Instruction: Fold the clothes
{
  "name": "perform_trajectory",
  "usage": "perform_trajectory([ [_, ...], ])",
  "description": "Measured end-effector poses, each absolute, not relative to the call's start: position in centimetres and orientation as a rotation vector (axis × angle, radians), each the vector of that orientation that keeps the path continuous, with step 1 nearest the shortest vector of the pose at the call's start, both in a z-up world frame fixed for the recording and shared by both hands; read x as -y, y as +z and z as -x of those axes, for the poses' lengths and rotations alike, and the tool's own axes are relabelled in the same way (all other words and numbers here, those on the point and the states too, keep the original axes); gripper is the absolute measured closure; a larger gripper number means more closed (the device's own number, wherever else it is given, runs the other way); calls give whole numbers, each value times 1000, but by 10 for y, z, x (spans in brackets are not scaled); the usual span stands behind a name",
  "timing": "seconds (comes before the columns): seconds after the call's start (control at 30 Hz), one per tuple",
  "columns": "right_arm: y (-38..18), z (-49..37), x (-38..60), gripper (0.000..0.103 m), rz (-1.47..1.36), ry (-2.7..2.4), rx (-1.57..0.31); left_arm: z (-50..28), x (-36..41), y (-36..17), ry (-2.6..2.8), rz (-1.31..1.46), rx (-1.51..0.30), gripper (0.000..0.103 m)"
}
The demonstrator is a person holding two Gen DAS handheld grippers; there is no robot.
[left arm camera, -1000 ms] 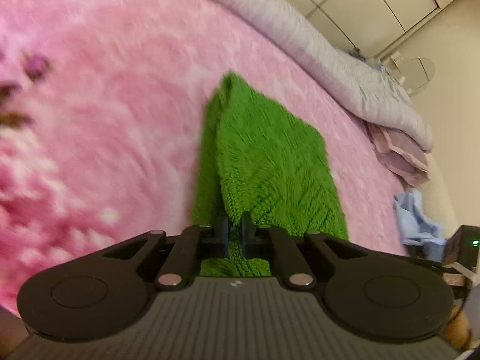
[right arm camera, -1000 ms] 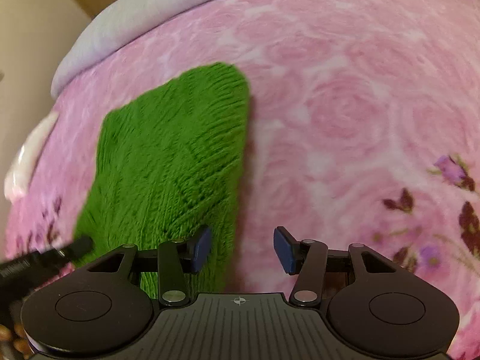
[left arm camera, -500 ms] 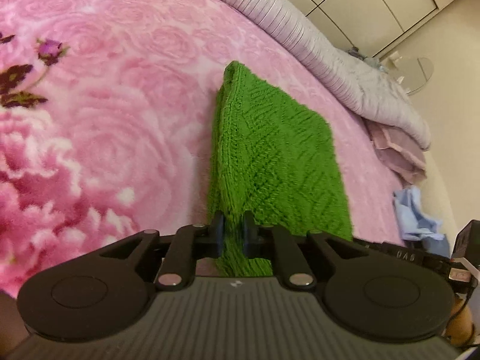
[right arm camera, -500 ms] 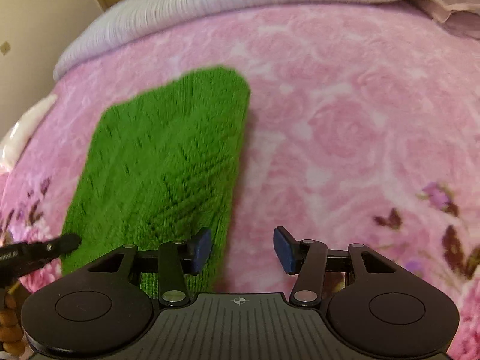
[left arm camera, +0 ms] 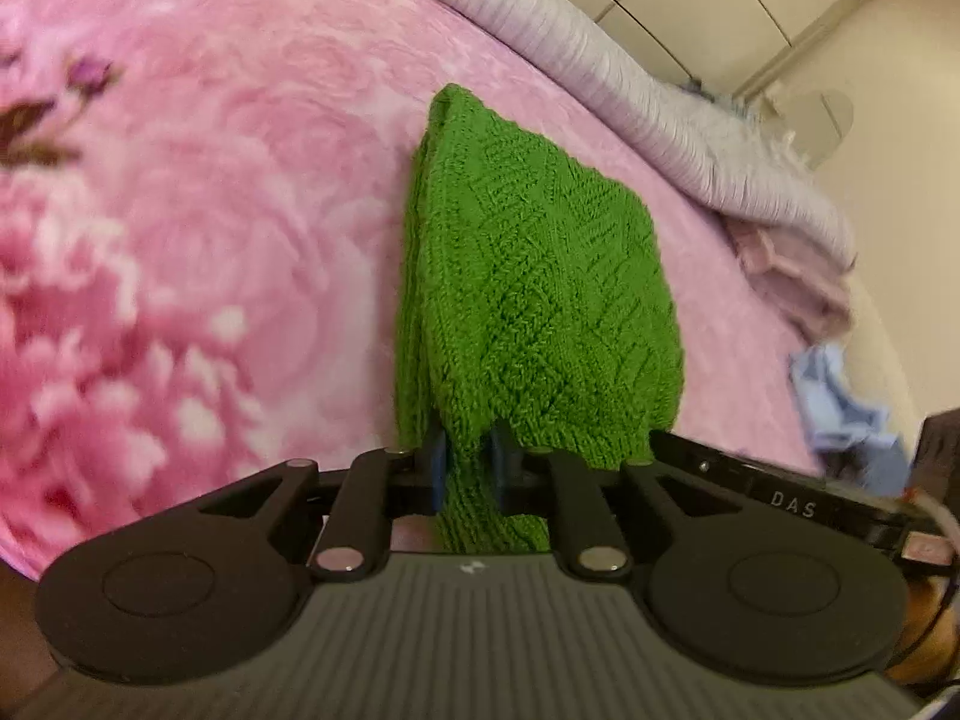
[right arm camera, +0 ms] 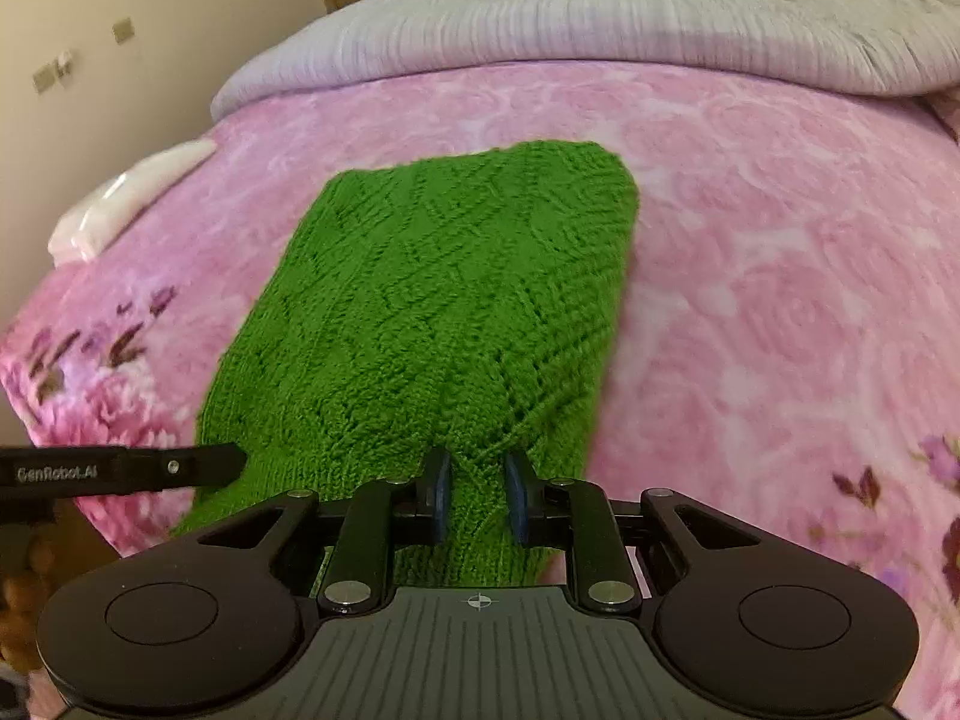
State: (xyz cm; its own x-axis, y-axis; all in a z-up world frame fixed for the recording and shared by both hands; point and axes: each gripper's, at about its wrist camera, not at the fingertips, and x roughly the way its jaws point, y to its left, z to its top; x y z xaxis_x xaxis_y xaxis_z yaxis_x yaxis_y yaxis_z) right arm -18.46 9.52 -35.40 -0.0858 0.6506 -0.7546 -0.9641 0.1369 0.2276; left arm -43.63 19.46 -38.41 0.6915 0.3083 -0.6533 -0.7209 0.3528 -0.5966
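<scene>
A green knitted garment [right arm camera: 444,312], folded into a long panel, lies on a pink rose-patterned blanket [right arm camera: 780,276]. In the left wrist view the green knit [left arm camera: 534,300] rises from the blanket with its near edge lifted. My left gripper [left arm camera: 467,463] is shut on that near edge at its left corner. My right gripper [right arm camera: 477,486] is shut on the same near edge at its right side, cloth bunched between the blue pads. The other gripper's black body shows at the edge of each view.
A grey ribbed quilt [right arm camera: 600,30] is rolled along the far side of the bed. Folded pink cloth [left arm camera: 792,276] and a light blue cloth [left arm camera: 840,402] lie at the bed's right edge. A white object [right arm camera: 126,204] rests at the left edge. Cupboards and walls stand behind.
My right gripper, open beside the knit's right edge before, has moved left onto the near edge and shut on it. The left gripper has kept its hold, lifting the edge slightly.
</scene>
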Motion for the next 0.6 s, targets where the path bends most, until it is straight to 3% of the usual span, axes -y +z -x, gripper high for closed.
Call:
perform_trajectory([
  [0.17, -339, 174, -85, 84, 389, 1406, -925, 454, -191, -381, 662, 1104, -416, 91],
  [0.4, -346, 179, -65, 83, 371, 1420, -991, 443, -175, -398, 690, 1060, -506, 94],
  [0.6, -341, 179, -54, 82, 345, 1382, -974, 447, -164, -369, 713, 965, -530, 95],
])
